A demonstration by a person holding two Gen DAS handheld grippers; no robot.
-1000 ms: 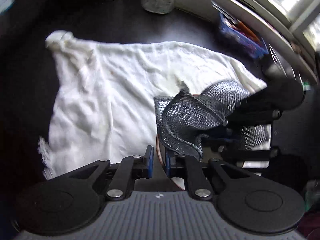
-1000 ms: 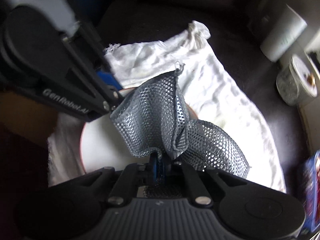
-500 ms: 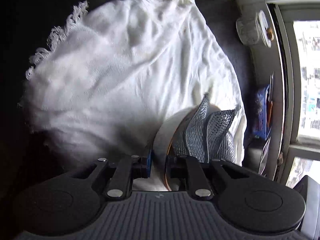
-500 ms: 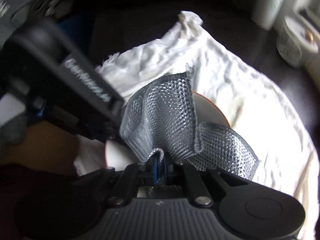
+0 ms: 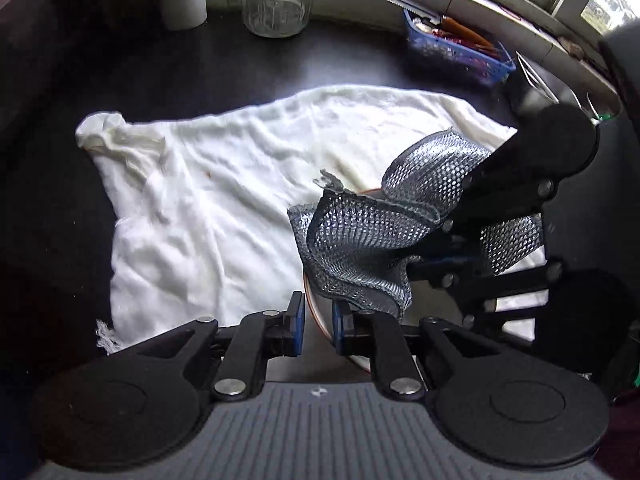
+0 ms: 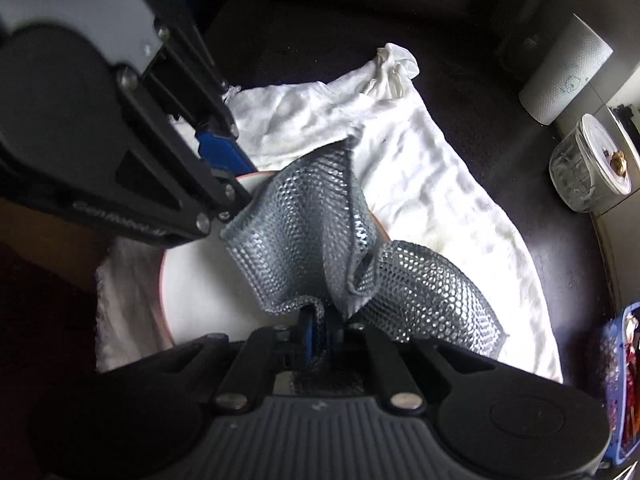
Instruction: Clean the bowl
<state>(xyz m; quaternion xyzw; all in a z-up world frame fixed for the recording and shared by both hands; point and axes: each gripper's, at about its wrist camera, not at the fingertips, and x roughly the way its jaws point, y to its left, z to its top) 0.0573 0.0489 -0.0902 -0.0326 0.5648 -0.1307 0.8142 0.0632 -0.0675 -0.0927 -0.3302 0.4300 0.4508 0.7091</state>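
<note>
two blue pads of the left gripper [image 5: 318, 320] clamp the near rim of the bowl [image 5: 320, 322] in the left wrist view, the bowl standing on a white towel [image 5: 224, 200] just ahead. a grey mesh cloth [image 5: 360, 248] drapes into it, pinched by the right gripper [image 5: 424, 266] coming in from the right.

in the right wrist view, the right gripper [image 6: 318, 330] is closed on the mesh cloth's [image 6: 316, 236] lower fold. the bowl [image 6: 200, 288] sits directly ahead, white inside, cloth hanging over it. the left gripper [image 6: 232, 168] holds its far-left rim.
</note>
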